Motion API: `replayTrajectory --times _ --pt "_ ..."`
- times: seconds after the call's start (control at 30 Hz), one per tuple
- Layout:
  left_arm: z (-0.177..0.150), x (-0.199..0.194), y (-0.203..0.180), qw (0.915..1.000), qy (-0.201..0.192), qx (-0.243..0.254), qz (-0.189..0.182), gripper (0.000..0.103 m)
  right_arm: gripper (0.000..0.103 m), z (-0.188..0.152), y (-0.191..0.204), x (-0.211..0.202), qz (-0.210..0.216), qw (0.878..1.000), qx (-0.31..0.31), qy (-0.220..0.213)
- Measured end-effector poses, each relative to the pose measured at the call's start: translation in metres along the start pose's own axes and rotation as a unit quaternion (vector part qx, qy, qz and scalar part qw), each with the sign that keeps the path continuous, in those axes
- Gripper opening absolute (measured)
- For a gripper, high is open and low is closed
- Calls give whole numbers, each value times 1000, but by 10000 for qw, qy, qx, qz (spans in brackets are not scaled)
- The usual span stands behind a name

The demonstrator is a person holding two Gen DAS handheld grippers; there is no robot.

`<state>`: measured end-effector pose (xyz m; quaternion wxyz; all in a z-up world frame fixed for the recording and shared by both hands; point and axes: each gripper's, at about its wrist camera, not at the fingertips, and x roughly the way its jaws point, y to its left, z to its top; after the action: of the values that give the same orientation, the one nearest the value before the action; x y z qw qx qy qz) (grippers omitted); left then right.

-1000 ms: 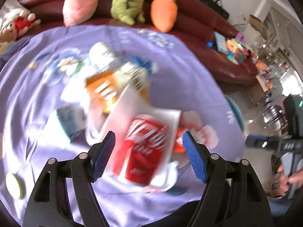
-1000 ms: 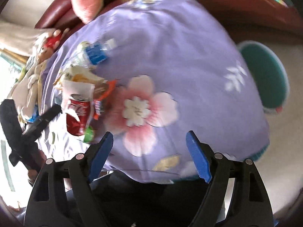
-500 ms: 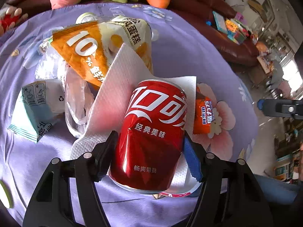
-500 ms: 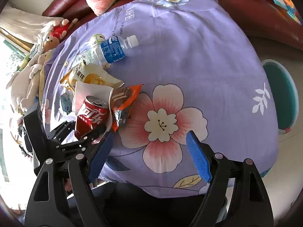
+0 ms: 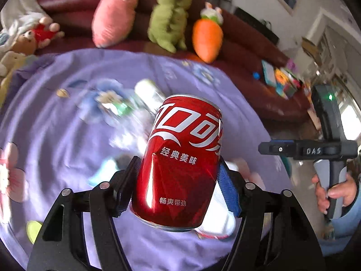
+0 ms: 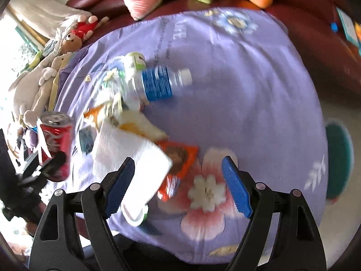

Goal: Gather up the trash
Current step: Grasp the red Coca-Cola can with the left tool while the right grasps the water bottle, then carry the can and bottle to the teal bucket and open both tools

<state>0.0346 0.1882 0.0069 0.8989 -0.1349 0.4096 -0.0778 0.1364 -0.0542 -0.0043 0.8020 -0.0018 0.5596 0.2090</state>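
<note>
My left gripper (image 5: 178, 185) is shut on a red cola can (image 5: 180, 158) and holds it lifted above the purple flowered cloth (image 5: 56, 135). The can also shows at the left of the right wrist view (image 6: 56, 144), held by the left gripper (image 6: 48, 164). My right gripper (image 6: 178, 185) is open and empty, above a white paper napkin (image 6: 130, 153) and an orange snack wrapper (image 6: 180, 158). A clear water bottle with a blue label (image 6: 158, 85) and a yellow-and-white snack bag (image 6: 126, 122) lie farther back.
A dark red sofa (image 5: 248, 49) with pink, green and carrot plush toys (image 5: 207, 36) curves behind the table. A teal round bin (image 6: 338, 158) stands on the floor to the right. More plush toys (image 6: 45, 79) lie at the left edge.
My left gripper has lifted the cola can off the napkin and the trash pile. My right gripper has moved in over the napkin and wrapper, still open.
</note>
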Motion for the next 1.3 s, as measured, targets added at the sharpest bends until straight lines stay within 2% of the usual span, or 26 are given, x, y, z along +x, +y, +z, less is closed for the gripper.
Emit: replayTrajectory --times 0.07,0.13,0.2,0.3,0.43,0.47,0.67,0.73,0.8,0.93,1.0,1.03,1.13,1.3 --pt "13 0 10 9999 -89 -124 75 67 78 17 3 7 -130 9995 -284 5" --pt "26 -1 24 9994 -175 -271 113 68 78 37 10 19 -338 9953 -896 110" --pt "37 -1 36 9988 -231 -396 164 68 78 55 19 32 -636 9828 -1716 225" --pt "49 6 56 9974 -240 -652 204 68 78 74 31 53 -785 9620 -2579 436" --pt "55 21 74 9947 -207 -958 297 68 78 94 63 82 -800 9223 -3737 580" --pt "56 23 79 9942 -198 -1009 319 68 78 96 72 90 -808 9081 -4061 625" --pt "50 43 105 9885 -52 -1441 462 68 78 90 110 131 -611 8423 -5252 1048" --pt "48 49 109 9872 13 -1503 534 68 78 88 116 139 -524 8355 -5372 1033" --pt "49 51 109 9869 38 -1516 556 68 78 91 119 146 -355 8419 -5276 1071" --pt "52 53 104 9877 17 -1450 591 68 70 94 107 149 -243 8737 -4756 989" --pt "54 55 100 9881 17 -1434 556 68 69 96 98 142 -262 8898 -4458 937" --pt "55 56 97 9885 20 -1412 548 68 69 97 89 135 -244 9037 -4185 869" --pt "58 59 85 9900 28 -1324 485 68 69 101 63 113 -178 9334 -3513 704" --pt "65 61 58 9931 28 -1108 384 68 69 104 20 80 -146 9651 -2571 479"
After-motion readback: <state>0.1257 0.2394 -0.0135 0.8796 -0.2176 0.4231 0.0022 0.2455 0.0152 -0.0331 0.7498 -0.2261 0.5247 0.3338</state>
